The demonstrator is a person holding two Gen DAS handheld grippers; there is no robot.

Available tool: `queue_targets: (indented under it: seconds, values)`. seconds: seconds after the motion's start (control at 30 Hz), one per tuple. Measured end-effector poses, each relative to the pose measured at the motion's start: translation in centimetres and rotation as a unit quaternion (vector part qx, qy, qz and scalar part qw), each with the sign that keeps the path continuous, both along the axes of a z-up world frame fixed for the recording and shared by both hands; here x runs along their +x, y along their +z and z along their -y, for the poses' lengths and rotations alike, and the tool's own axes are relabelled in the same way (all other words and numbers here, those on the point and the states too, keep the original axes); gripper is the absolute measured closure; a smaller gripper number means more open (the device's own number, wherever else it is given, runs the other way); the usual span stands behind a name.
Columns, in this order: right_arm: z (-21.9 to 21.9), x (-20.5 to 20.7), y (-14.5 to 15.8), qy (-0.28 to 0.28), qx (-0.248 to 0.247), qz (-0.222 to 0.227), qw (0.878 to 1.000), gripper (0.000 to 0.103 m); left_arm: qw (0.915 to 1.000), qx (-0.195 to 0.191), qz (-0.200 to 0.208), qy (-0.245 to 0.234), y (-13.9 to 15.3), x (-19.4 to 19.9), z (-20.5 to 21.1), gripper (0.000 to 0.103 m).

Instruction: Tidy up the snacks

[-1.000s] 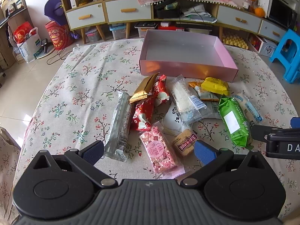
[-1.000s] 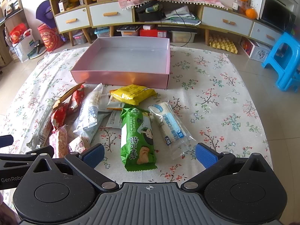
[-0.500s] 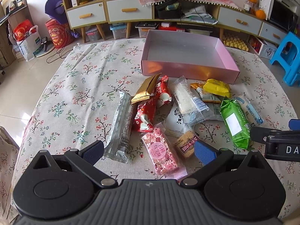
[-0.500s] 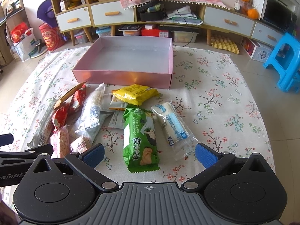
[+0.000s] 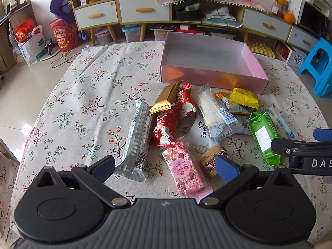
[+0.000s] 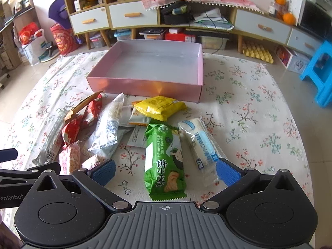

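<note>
Snacks lie loose on the floral-cloth surface (image 5: 87,95), none yet in the pink box (image 6: 145,83), which sits empty just beyond the pile. Step in hand, by my reading: the approach before the first pick.

Left gripper (image 5: 165,167) hangs low over the near edge of the pile, jaws wide apart, holding nothing; the pink-speckled packet (image 5: 185,169) and silver bar (image 5: 138,139) lie between its pads. Right gripper (image 6: 165,171) likewise spread and empty, with the green packet (image 6: 164,161) lying lengthwise between its pads and a clear white-and-blue packet (image 6: 200,143) just beside. Yellow packet (image 6: 159,106) rests near the box wall.

Next move probably calls for lowering onto 1 packet, closing across its narrow width, then carrying it over the box wall. Wrappers look slippery and overlapping.
</note>
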State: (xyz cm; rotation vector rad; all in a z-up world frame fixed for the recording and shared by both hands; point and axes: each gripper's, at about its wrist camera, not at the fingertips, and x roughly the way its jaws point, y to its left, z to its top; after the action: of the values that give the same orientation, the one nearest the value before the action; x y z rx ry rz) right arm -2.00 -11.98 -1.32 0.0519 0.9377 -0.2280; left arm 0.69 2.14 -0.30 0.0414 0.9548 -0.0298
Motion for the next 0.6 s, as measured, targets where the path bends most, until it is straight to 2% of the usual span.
queue_targets:
  seconds: [0.6]
  values:
    - [-0.16,0.11,0.07,0.002,-0.004,0.001,1.0,0.0,0.9999,-0.013,0.01,0.003,0.06,0.17,-0.85,0.0]
